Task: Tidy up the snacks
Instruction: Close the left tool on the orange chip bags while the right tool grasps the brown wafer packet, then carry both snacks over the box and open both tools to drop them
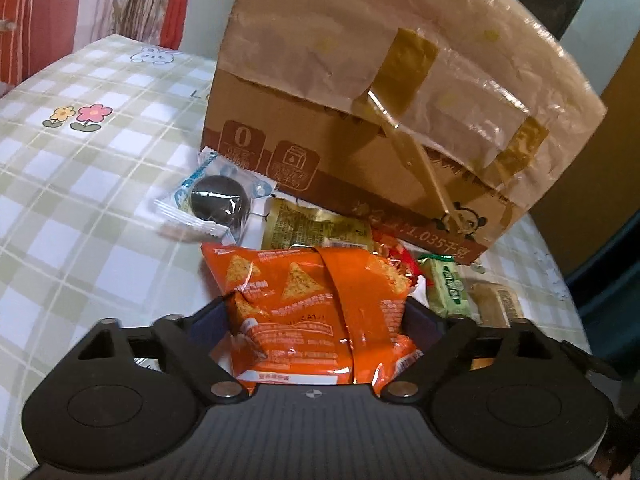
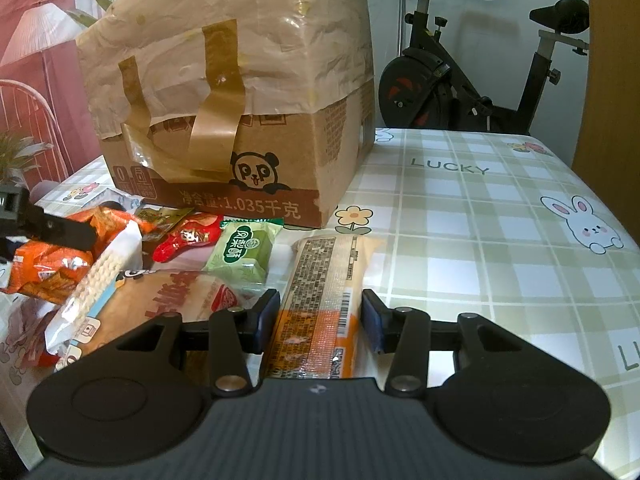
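**Left wrist view: both tongs set around a packet, box waiting behind**

Left wrist view has the left tongs (image 1: 316,316) spread wide around the orange chip bag (image 1: 312,300), which lies flat on the checked tabletop (image 1: 80,200) at the near edge of the snack pile. The puffy bag fills the whole gap, which explains the wide spread. Whether the pads already press on it I cannot tell. At 11 o'clock from the bag sits a round dark cake (image 1: 218,204) in a clear wrapper, and at 12 o'clock a gold sachet (image 1: 312,228). Behind both stands the taped cardboard box (image 1: 360,140).

In the right wrist view the right tongs (image 2: 320,312) are closed on a long orange-and-yellow packet (image 2: 320,280), one pad flush against each long side. Gripping across the narrow width looks sensible, since the packet would sag if taken by an end. It points toward 12 o'clock, at the box's near corner, and its far end appears to rest on the tabletop. A green pastry packet (image 2: 244,252) lies just beside it at 10 o'clock, a red sachet (image 2: 188,240) lies further round, and a bread packet (image 2: 172,296) sits at 9 o'clock.

Most of the snacks lie loose in front of the box, so the sorting looks barely begun. The box top is papered and taped over, so I cannot tell where the packets should go.
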`<state>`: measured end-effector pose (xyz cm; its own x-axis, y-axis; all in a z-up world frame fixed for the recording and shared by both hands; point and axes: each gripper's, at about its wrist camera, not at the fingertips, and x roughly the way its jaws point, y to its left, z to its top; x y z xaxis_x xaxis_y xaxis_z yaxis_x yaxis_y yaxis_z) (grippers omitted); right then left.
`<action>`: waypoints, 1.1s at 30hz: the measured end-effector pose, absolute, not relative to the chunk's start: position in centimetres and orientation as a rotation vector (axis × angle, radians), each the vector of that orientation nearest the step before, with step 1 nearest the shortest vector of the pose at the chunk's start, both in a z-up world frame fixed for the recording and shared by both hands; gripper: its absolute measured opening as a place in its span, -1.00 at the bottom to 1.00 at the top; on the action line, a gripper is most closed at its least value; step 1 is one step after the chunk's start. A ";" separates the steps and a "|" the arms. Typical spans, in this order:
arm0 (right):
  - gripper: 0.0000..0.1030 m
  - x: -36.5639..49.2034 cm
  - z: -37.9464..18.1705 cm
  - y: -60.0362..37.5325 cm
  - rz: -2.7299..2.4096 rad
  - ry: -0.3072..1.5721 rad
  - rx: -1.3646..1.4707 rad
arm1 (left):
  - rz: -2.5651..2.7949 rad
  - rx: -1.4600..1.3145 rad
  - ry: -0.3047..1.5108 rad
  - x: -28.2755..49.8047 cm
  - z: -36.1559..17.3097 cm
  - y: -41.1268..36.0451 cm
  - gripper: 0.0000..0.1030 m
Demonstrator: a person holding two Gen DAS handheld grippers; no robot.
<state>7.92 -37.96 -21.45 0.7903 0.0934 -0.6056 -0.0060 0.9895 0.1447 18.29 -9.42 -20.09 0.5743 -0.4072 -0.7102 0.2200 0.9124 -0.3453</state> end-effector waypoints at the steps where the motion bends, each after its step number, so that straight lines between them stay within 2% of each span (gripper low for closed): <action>1: -0.09 7.9 -21.4 -38.0 0.054 0.658 0.138 | -0.386 -0.224 0.871 18.0 -19.9 -9.3 0.53; 5: -0.09 7.9 -21.5 -37.9 0.054 0.657 0.141 | -0.386 -0.171 0.826 16.9 -18.9 -9.2 0.43; 17: -0.21 7.7 -20.4 -38.7 0.037 0.674 0.215 | -0.362 -0.141 0.703 16.2 -14.5 -6.8 0.41; 33: -0.22 6.8 -11.8 -36.5 0.060 0.508 0.132 | -0.369 -0.086 0.594 17.0 -9.8 -4.8 0.41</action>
